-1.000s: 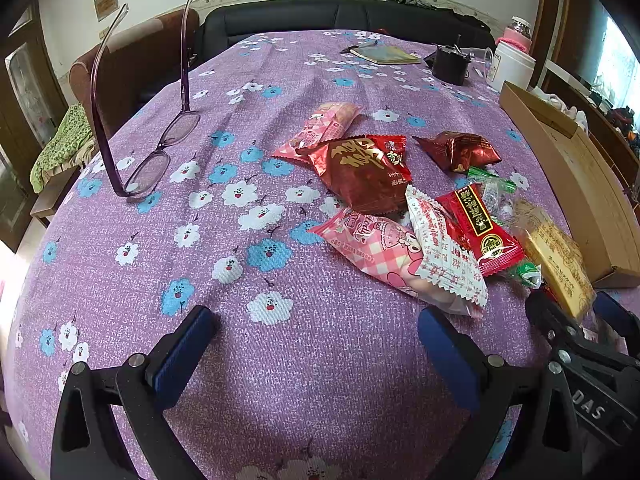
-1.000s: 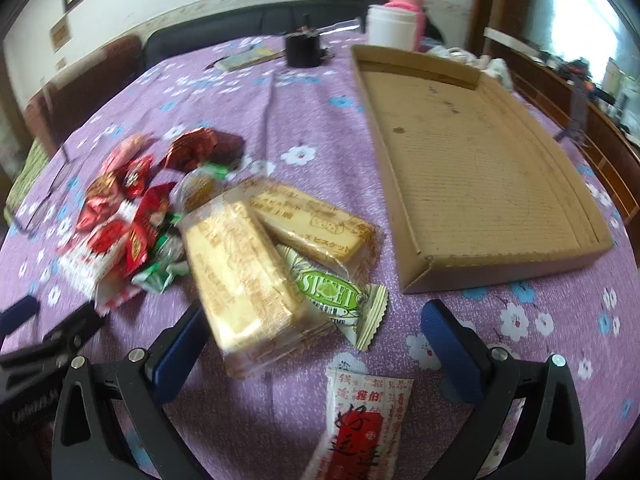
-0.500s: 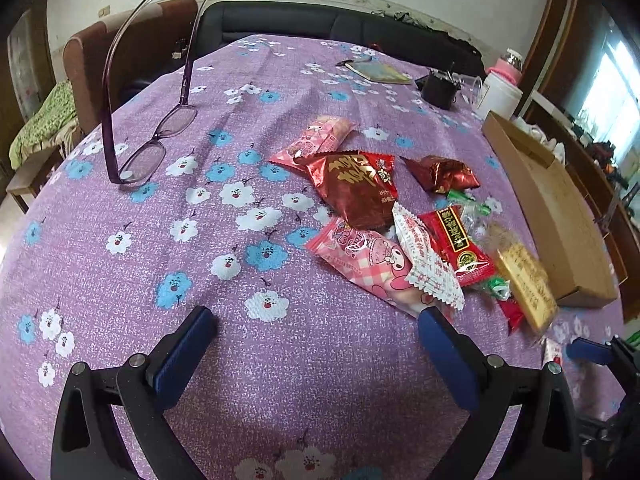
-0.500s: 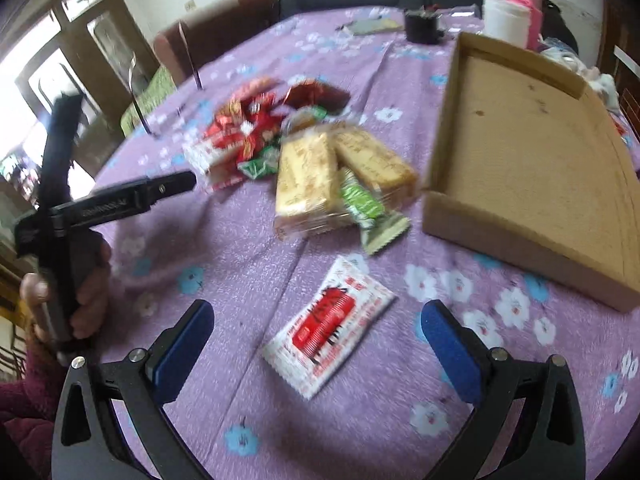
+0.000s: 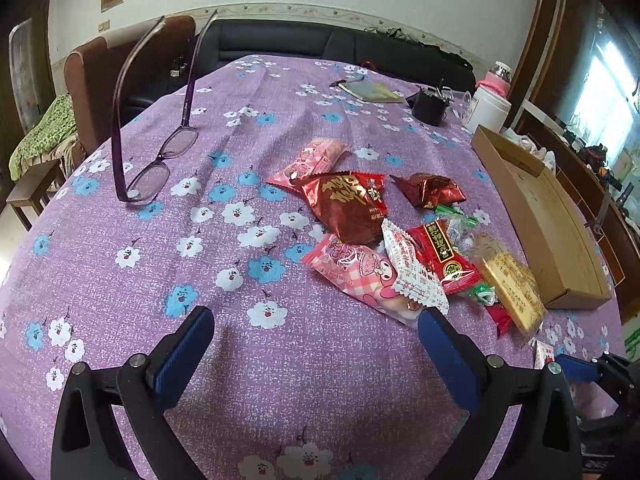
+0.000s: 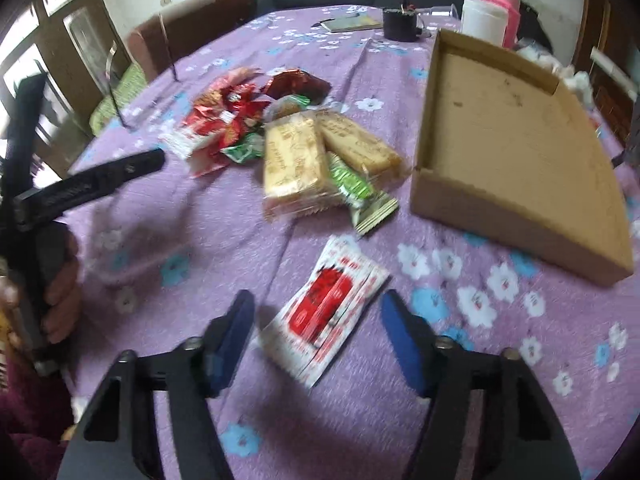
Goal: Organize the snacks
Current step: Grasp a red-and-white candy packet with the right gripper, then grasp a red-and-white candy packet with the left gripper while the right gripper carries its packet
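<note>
While the right gripper (image 6: 318, 312) closes around the lone sachet (image 6: 326, 310), pads not yet touching it, the left gripper (image 5: 316, 334) hangs open and empty. Other snacks (image 5: 400, 236) lie heaped mid-table beside the empty box (image 6: 516, 152), probably their destination.

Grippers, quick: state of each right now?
Left gripper: open, holding nothing.
Right gripper: jaws closing around the flat white-and-red snack packet, pads not yet pressing it.

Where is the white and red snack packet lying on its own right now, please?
In the right wrist view, the white and red packet lies flat on the purple tablecloth, apart from the snack pile, between the right gripper's closing fingers, just left of the cardboard tray.
</note>
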`<state>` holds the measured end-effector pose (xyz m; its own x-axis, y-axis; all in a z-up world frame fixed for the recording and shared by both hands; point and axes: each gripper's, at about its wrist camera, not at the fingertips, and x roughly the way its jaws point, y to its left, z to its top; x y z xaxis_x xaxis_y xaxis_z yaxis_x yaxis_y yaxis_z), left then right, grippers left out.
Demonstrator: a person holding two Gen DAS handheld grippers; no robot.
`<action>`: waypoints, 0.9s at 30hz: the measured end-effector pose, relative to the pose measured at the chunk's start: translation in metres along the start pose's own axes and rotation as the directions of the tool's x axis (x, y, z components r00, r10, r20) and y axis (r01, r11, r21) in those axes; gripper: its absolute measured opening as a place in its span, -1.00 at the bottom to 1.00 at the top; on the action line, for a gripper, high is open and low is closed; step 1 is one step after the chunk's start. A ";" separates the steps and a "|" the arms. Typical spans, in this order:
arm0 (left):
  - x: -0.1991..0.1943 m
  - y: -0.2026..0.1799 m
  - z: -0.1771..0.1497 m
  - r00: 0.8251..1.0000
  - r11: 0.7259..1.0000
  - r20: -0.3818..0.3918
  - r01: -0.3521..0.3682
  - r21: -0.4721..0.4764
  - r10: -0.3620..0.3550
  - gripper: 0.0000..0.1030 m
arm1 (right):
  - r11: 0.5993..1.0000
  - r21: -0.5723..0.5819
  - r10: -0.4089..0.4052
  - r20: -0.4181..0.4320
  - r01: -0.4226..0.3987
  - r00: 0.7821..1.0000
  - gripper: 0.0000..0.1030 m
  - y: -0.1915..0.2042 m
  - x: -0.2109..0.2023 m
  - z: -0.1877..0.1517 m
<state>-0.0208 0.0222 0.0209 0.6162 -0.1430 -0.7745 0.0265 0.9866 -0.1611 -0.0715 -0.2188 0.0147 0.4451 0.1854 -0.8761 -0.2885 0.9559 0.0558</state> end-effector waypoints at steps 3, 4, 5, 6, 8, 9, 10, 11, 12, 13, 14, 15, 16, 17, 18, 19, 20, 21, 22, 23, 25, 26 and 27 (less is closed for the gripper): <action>-0.002 0.001 -0.001 1.000 1.000 0.017 0.013 0.002 -0.013 0.99 | 0.997 -0.041 -0.058 0.000 0.058 0.998 -0.38 0.008 0.003 0.004; -0.002 0.000 -0.001 1.000 1.000 0.022 0.016 0.004 -0.016 0.99 | 0.997 -0.053 -0.059 -0.003 0.059 0.998 -0.44 0.008 0.003 0.004; -0.003 0.000 -0.002 0.999 1.000 0.028 0.019 0.007 -0.019 0.97 | 0.996 -0.069 -0.061 -0.004 0.060 0.998 -0.45 0.010 0.004 0.005; -0.004 -0.001 -0.002 0.999 1.000 0.035 0.022 0.011 -0.022 0.93 | 0.996 -0.074 -0.054 -0.005 0.054 0.999 -0.48 0.011 0.004 0.006; -0.005 -0.002 -0.002 0.999 0.999 0.036 0.030 0.019 -0.031 0.86 | 0.997 -0.069 -0.023 -0.008 0.023 1.000 -0.56 0.011 0.003 0.006; -0.006 -0.003 -0.003 0.999 0.999 0.042 0.031 0.022 -0.032 0.82 | 0.998 -0.056 0.010 0.000 -0.010 1.000 -0.59 0.009 0.000 0.008; -0.006 -0.004 -0.003 0.998 0.999 0.042 0.036 0.026 -0.037 0.80 | 0.998 -0.054 0.042 0.017 -0.041 0.999 -0.60 0.008 -0.006 0.009; -0.007 -0.004 -0.003 0.998 0.999 0.041 0.045 0.028 -0.046 0.78 | 0.997 -0.058 0.058 0.032 -0.056 0.998 -0.60 0.009 -0.011 0.010; -0.007 -0.004 -0.003 0.998 0.998 0.041 0.055 0.026 -0.056 0.78 | 0.996 -0.062 0.067 0.062 -0.063 0.996 -0.60 0.009 -0.018 0.014; -0.007 -0.004 -0.003 0.997 0.998 0.039 0.062 0.024 -0.063 0.78 | 0.995 -0.064 0.076 0.094 -0.070 0.993 -0.60 0.009 -0.026 0.019; -0.007 -0.003 -0.002 0.997 0.997 0.039 0.070 0.020 -0.071 0.78 | 0.995 -0.067 0.088 0.124 -0.080 0.988 -0.60 0.009 -0.033 0.024; -0.008 -0.003 -0.002 0.996 0.997 0.039 0.078 0.016 -0.078 0.78 | 0.994 -0.065 0.093 0.147 -0.084 0.985 -0.60 0.009 -0.037 0.030; -0.008 -0.002 -0.002 0.995 0.996 0.041 0.089 0.013 -0.089 0.77 | 0.995 -0.060 0.093 0.167 -0.084 0.982 -0.60 0.010 -0.040 0.037; -0.009 -0.002 -0.002 0.994 0.995 0.043 0.099 0.010 -0.100 0.70 | 0.995 -0.048 0.090 0.201 -0.082 0.976 -0.60 0.008 -0.043 0.047; -0.009 -0.002 -0.002 0.993 0.994 0.045 0.105 0.009 -0.105 0.57 | 0.996 -0.034 0.086 0.226 -0.081 0.970 -0.60 0.007 -0.043 0.057; -0.009 -0.001 -0.002 0.993 0.994 0.041 0.108 0.007 -0.108 0.53 | 0.996 -0.009 0.083 0.253 -0.083 0.964 -0.60 0.004 -0.042 0.071; -0.007 -0.002 -0.001 0.993 0.994 0.035 0.110 0.005 -0.110 0.52 | 0.996 0.007 0.087 0.277 -0.092 0.957 -0.60 0.001 -0.041 0.083; -0.007 -0.002 -0.001 0.993 0.994 0.033 0.110 0.006 -0.110 0.52 | 0.995 0.015 0.090 0.294 -0.099 0.952 -0.60 0.000 -0.039 0.091; -0.007 -0.004 -0.001 0.994 0.995 0.028 0.101 0.011 -0.101 0.52 | 0.993 0.024 0.099 0.313 -0.112 0.945 -0.60 -0.003 -0.033 0.102; -0.008 -0.006 -0.001 0.996 0.996 0.022 0.083 0.018 -0.084 0.52 | 0.992 0.030 0.106 0.317 -0.122 0.942 -0.60 -0.006 -0.028 0.108; -0.013 -0.012 -0.002 0.998 0.998 0.017 0.053 0.046 -0.054 0.52 | 0.982 0.048 0.156 0.330 -0.182 0.931 -0.60 -0.015 -0.015 0.111; -0.016 -0.014 -0.002 0.999 0.997 0.017 0.043 0.060 -0.044 0.52 | 0.975 0.051 0.187 0.327 -0.215 0.926 -0.60 -0.020 -0.009 0.110; -0.020 -0.021 -0.001 1.000 0.996 0.021 0.016 0.092 -0.019 0.52 | 0.973 0.052 0.198 0.319 -0.226 0.927 -0.60 -0.022 -0.006 0.105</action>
<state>-0.0343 0.0042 0.0393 0.6322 -0.1595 -0.7582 0.1090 0.9872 -0.1168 0.0214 -0.2170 0.0693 0.6256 0.4340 -0.6482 -0.3369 0.8998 0.2773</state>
